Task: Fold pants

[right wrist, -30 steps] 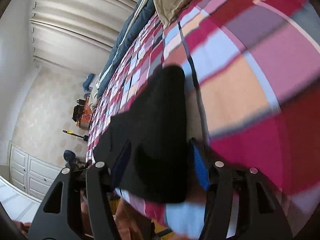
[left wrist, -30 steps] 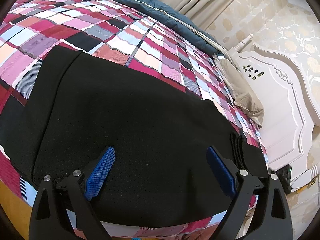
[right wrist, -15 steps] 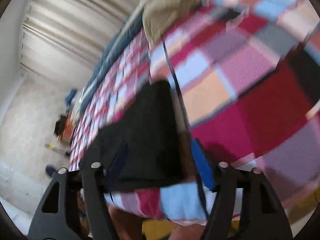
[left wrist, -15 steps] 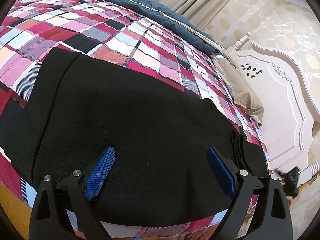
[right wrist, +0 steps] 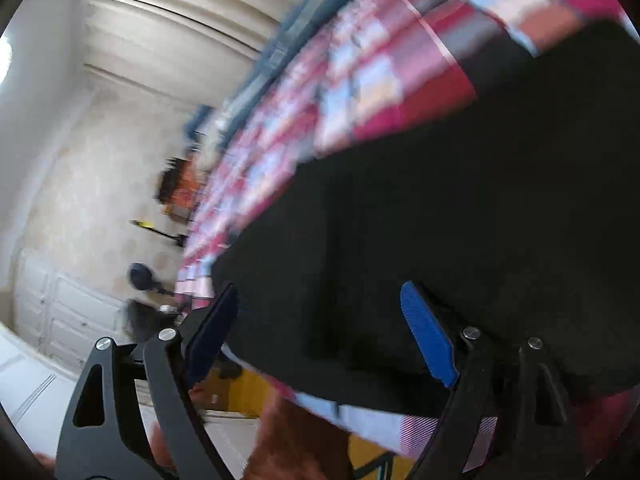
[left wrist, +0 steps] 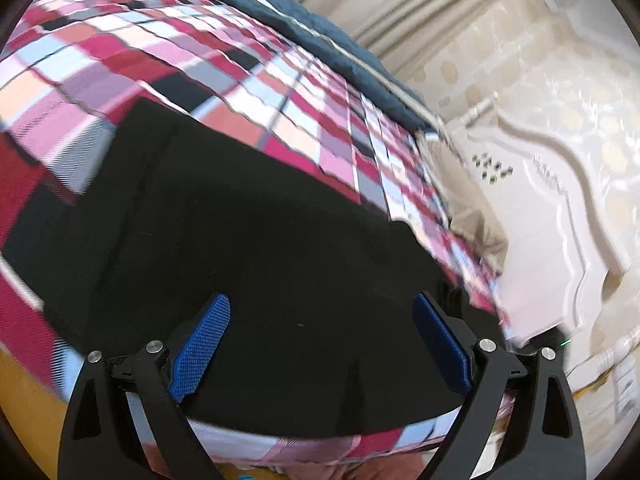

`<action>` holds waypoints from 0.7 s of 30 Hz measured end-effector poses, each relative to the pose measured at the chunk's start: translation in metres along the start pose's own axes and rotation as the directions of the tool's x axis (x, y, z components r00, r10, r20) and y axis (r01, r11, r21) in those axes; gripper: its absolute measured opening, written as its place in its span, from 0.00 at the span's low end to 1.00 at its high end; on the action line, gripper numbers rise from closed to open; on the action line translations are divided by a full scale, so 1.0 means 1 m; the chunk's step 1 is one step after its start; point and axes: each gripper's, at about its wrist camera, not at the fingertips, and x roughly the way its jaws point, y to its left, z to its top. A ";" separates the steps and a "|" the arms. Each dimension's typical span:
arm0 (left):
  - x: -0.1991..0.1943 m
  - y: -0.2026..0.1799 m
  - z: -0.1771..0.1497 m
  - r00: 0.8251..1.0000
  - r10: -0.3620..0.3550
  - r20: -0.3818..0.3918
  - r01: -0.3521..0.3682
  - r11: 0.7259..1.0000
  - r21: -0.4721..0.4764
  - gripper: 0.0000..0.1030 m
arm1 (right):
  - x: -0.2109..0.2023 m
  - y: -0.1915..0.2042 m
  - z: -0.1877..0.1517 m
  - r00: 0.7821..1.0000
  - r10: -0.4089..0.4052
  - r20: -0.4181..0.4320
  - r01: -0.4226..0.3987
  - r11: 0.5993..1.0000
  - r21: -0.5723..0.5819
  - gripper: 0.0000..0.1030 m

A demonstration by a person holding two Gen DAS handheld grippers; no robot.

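Facing headboard [left wrist: 560, 216]; right view, cabinet [right wrist: 60, 320].

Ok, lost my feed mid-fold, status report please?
Left claw open, empty, over the black fabric pants. Right claw open, empty, at their near edge. Pants flat on the pink plaid bedspread. Nothing in the way.

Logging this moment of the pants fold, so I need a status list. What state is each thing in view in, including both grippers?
black pants: lying flat on the bed, near its edge, not gripped.
left gripper: jaws open, over the pants.
right gripper: jaws open, at the pants' edge; view blurred.
plaid bedspread: spread flat under the pants.
blue blanket: lying along the bed's far side.
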 end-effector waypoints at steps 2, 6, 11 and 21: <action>-0.027 0.015 0.008 0.998 -0.010 0.056 0.011 1.000 -0.022 0.89 | -0.001 0.004 -0.001 1.000 -0.001 0.004 0.001 1.000 -0.016 0.82; -0.058 0.055 0.025 0.996 -0.007 0.091 0.014 0.997 -0.079 0.89 | -0.001 0.002 0.001 1.000 0.014 0.000 -0.014 1.000 0.012 0.82; -0.058 0.109 0.046 0.997 -0.073 0.019 0.075 0.977 -0.199 0.89 | 0.003 0.003 -0.003 1.000 -0.003 0.007 0.003 1.000 -0.003 0.87; -0.018 0.113 0.064 0.979 -0.148 -0.138 0.134 0.985 -0.107 0.89 | 0.012 0.009 -0.004 0.999 -0.029 0.020 0.029 1.000 0.007 0.91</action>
